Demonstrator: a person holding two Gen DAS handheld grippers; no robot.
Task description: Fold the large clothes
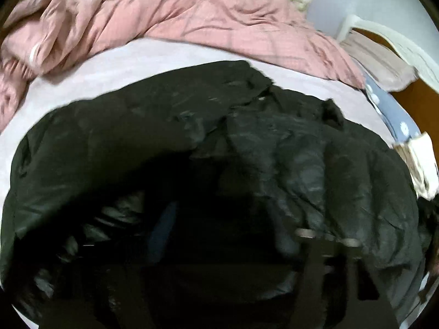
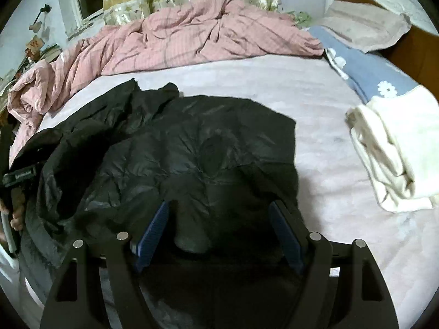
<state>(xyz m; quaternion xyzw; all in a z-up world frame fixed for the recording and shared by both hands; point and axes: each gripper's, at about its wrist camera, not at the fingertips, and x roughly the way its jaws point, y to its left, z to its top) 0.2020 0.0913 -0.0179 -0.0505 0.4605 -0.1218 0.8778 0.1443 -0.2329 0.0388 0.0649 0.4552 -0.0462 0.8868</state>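
Note:
A large black puffer jacket [image 1: 208,148] lies crumpled on the pale lilac bed sheet [image 1: 137,63]; it also fills the middle of the right wrist view [image 2: 175,148]. My right gripper [image 2: 219,208] is open, its blue pads [image 2: 153,233] spread apart just above a rolled part of the jacket near its front edge. My left gripper [image 1: 219,219] is low over the jacket in deep shadow and blurred; a blue pad [image 1: 164,227] shows faintly, and I cannot tell how the jaws stand.
A rumpled pink quilt [image 2: 192,38] lies along the far side of the bed. A folded white garment [image 2: 395,153] and a blue flowered pillow [image 2: 367,65] lie at the right. A wooden headboard [image 2: 411,52] stands beyond them.

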